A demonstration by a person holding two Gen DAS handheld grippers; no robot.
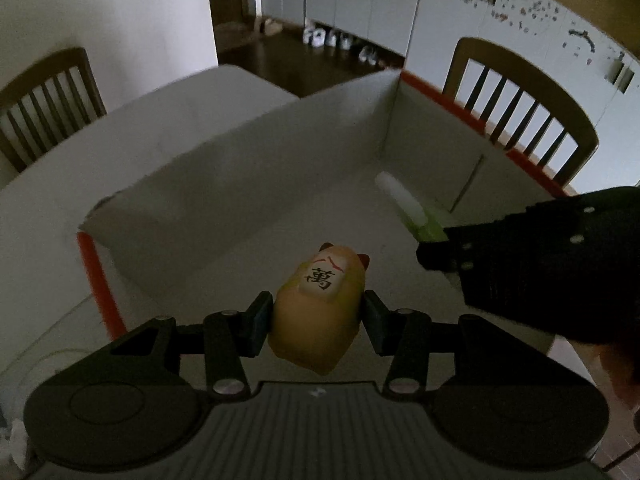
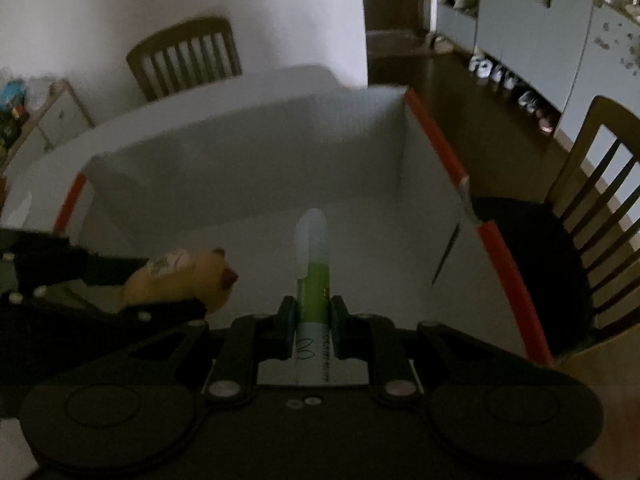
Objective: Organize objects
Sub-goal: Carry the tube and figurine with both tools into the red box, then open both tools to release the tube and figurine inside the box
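The left gripper [image 1: 318,322] pinches a yellow cat figure [image 1: 316,312] between its fingers, held above the open white box [image 1: 248,184] on the table [image 1: 52,184]. Just beside it, the right gripper [image 2: 313,328] pinches a green-and-white tube [image 2: 313,276], its capped tip pointing into the same box.

I read one clear mark: the black character 萬 on the white tile set into the yellow cat figure [image 1: 318,308], low in the centre of my left wrist view. On the green-and-white tube [image 2: 313,280], lower centre of my right wrist view, a small line of print runs lengthwise, too blurred to read.
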